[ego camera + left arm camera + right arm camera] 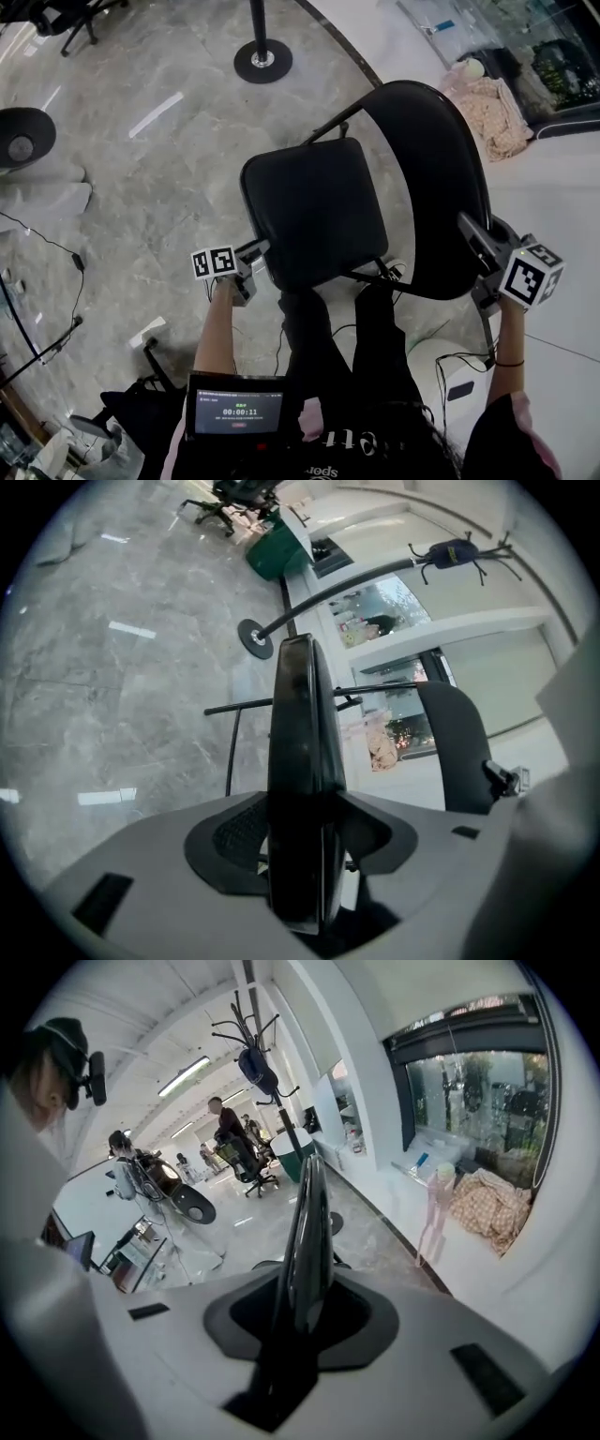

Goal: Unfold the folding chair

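A black folding chair stands in front of me. Its padded seat (314,211) lies nearly flat and its curved backrest (441,187) rises at the right. My left gripper (261,248) sits at the seat's near left edge. In the left gripper view the seat edge (300,724) runs straight between the jaws of the left gripper (300,841) and fills the gap. My right gripper (471,232) is shut on the backrest's near rim. In the right gripper view the thin backrest edge (309,1222) stands pinched in the right gripper (302,1312).
A round stanchion base (262,61) stands on the marble floor beyond the chair. Beige cloth (492,112) lies on the white ledge at the right. A cable (56,253) and a white power strip (150,333) lie at the left. My legs (347,347) are under the seat.
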The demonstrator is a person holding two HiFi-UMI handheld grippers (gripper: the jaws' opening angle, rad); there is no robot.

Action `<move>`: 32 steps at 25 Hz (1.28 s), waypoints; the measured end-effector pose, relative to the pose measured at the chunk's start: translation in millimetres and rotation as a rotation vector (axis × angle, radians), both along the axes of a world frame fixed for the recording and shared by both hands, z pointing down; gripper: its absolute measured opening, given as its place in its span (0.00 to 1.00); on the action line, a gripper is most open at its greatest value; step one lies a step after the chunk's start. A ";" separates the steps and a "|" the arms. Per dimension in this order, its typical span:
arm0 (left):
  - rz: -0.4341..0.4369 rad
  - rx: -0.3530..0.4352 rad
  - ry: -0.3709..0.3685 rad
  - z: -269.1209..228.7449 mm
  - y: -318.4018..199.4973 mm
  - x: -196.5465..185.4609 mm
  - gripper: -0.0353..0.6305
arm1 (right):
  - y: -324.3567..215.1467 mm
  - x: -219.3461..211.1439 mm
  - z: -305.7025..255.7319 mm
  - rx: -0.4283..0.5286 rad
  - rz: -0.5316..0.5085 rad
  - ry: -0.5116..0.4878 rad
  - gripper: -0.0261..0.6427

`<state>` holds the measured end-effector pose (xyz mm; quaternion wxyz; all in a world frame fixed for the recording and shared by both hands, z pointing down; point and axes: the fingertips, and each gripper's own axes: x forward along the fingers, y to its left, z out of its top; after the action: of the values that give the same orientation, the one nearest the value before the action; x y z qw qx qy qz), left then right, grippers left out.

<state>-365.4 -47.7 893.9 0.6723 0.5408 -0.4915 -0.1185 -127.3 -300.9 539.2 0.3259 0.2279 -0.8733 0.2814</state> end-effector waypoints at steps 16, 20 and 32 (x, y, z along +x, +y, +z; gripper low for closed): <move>-0.089 -0.080 -0.134 43.2 10.6 -37.5 0.33 | -40.1 40.1 54.7 0.041 0.140 0.024 0.19; -0.087 -0.032 -0.148 31.4 9.5 -33.1 0.33 | -46.7 52.1 73.0 0.036 0.172 0.028 0.20; -0.007 0.155 -0.217 -53.0 -43.7 15.4 0.33 | -48.8 65.2 76.0 0.073 0.278 0.130 0.31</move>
<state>-349.9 -91.4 840.9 0.5709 0.5989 -0.5527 -0.0991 -62.1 -349.7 615.3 0.3312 0.3760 -0.8201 0.2763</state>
